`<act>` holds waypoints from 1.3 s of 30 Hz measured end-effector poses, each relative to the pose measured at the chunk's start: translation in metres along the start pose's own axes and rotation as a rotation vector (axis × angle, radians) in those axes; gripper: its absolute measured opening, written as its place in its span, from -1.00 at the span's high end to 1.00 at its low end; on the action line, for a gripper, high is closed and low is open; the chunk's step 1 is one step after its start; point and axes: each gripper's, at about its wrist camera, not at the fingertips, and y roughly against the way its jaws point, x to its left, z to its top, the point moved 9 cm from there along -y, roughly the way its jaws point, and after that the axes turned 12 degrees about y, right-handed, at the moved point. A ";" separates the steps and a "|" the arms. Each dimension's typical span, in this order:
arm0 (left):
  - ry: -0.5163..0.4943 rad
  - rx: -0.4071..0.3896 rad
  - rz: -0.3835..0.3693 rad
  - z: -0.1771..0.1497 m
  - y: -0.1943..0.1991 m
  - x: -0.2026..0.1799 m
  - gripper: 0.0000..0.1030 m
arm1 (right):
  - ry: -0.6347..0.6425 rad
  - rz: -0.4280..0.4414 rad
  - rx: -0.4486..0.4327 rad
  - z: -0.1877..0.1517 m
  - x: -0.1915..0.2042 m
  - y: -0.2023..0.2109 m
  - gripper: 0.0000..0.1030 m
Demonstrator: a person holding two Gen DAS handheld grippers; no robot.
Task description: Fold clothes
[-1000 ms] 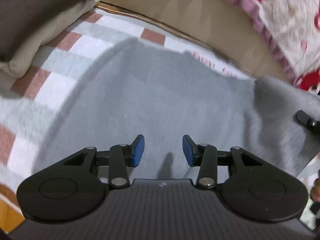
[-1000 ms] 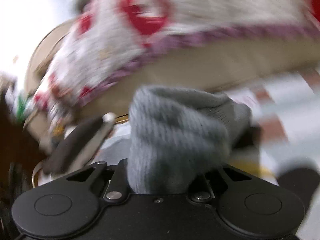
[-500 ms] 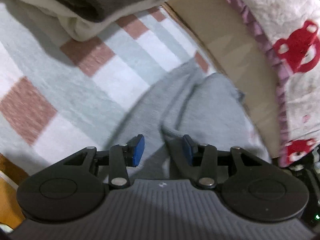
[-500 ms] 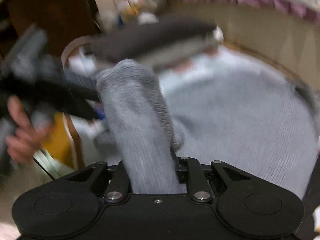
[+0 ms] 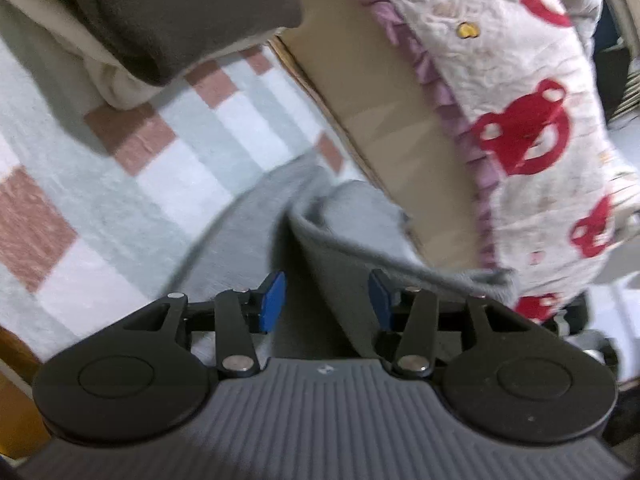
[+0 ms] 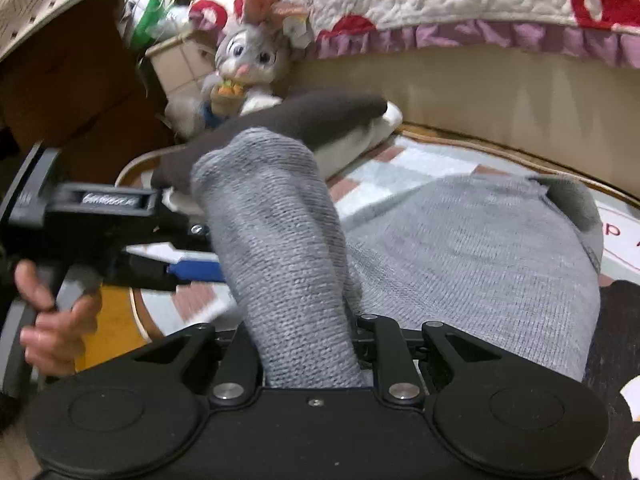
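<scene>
both tongs: right (image 6: pixel 308 344) clamps grey sweater (image 6: pixel 480 248); left (image 5: pixel 326 300) gapes, seemingly straddling its fold.
</scene>
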 end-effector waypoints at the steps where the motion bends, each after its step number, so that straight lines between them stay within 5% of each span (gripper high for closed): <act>1: 0.022 0.007 -0.015 0.000 0.000 0.002 0.12 | 0.015 0.002 -0.012 0.004 0.003 0.000 0.60; 3: 0.069 -0.003 -0.005 0.002 0.001 0.010 0.13 | 0.098 0.023 -0.024 0.008 0.022 -0.007 0.60; 7: 0.099 -0.037 0.069 0.008 0.001 0.028 0.13 | 0.327 0.013 0.114 -0.021 0.044 -0.056 0.60; 10: 0.109 -0.021 0.055 0.005 -0.002 0.028 0.11 | 0.302 0.005 0.151 -0.030 0.042 -0.066 0.56; 16: -0.029 -0.055 0.035 0.000 0.007 0.004 -0.09 | 0.372 -0.035 0.140 -0.032 0.047 -0.047 0.45; 22: -0.047 0.001 0.190 -0.007 -0.011 0.025 -0.15 | 0.155 0.013 -0.020 -0.018 0.014 0.052 -0.10; 27: -0.036 0.028 0.157 -0.013 -0.010 0.021 -0.15 | 0.078 -0.179 0.072 -0.077 -0.039 0.107 -0.12; 33: 0.008 0.043 0.124 -0.025 -0.004 0.021 -0.21 | 0.065 -0.134 0.074 -0.111 -0.019 0.098 -0.15; 36: 0.046 0.098 0.151 -0.035 -0.015 0.030 -0.29 | 0.017 -0.112 0.034 -0.107 -0.022 0.081 -0.34; 39: 0.073 0.156 0.176 -0.045 -0.034 0.038 -0.30 | 0.117 -0.157 0.054 -0.101 -0.014 0.058 -0.51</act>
